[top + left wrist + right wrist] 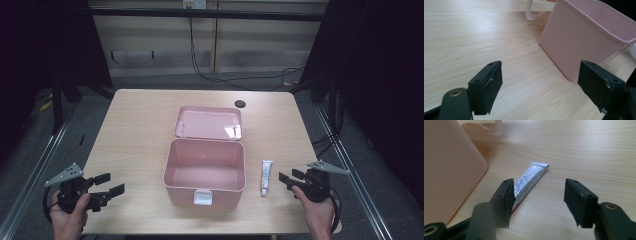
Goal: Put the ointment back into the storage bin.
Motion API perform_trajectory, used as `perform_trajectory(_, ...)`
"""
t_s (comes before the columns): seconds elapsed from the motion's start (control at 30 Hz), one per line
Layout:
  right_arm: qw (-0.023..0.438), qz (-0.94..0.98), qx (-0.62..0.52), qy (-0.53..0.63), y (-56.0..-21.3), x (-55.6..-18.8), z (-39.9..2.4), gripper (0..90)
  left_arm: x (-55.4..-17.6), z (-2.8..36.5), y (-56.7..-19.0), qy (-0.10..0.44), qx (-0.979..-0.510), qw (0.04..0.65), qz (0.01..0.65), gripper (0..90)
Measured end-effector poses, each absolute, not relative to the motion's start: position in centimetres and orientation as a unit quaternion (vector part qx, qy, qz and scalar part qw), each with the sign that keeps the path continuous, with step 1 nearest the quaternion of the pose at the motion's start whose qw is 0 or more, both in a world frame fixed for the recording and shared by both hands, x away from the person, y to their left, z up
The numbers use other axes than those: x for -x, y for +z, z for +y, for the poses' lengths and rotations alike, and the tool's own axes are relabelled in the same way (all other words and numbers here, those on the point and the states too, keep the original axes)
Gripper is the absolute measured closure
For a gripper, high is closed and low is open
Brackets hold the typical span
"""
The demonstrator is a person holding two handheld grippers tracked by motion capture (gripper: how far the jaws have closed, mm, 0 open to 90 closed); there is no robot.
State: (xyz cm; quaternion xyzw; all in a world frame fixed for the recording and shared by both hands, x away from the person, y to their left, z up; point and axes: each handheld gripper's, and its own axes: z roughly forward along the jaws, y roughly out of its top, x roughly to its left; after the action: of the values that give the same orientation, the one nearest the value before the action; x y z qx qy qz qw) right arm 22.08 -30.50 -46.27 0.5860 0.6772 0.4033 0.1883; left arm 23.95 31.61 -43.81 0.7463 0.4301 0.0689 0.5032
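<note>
Both grippers hover open near the table's near edge, nothing between their jaws

The right gripper [289,181] sits just right of a small white tube [266,177], which lies flat on the table [140,125] beside the right wall of the open pink box [205,171]; the left gripper [111,184] waits well apart, left of the box, whose lid [208,122] lies back on the far side

The high view looks forward and down from above the near edge of the worktop [140,125], taking in its whole top. The left gripper view sits low and close over the near left part, facing the box [584,37]. The right gripper view sits low near the right edge, facing the tube [529,182] and sharing the box's wall with the left one.
</note>
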Motion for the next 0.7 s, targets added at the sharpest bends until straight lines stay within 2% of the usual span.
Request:
perform_trajectory(0.23, 0.164, 0.694, -0.592, 0.375, -45.7, -22.6, -29.5, 46.0, -23.8, 31.5, -43.7, 0.067, -0.749, 0.505, 0.425, 20.1)
perform_trajectory(0.33, 0.142, 0.697, -0.6, 0.366, -45.1, -23.1, -29.0, 52.4, -23.8, 31.4, -43.7, 0.068, -0.751, 0.503, 0.422, 20.1)
perform_trajectory(0.47, 0.121, 0.698, -0.618, 0.34, -44.6, -23.9, -28.6, 49.4, -23.8, 31.4, -43.7, 0.066, -0.75, 0.504, 0.423, 20.2)
perform_trajectory(0.7, 0.084, 0.723, -0.618, 0.299, -44.0, -25.0, -27.8, 50.1, -23.8, 31.3, -43.8, 0.063, -0.752, 0.503, 0.422, 19.8)
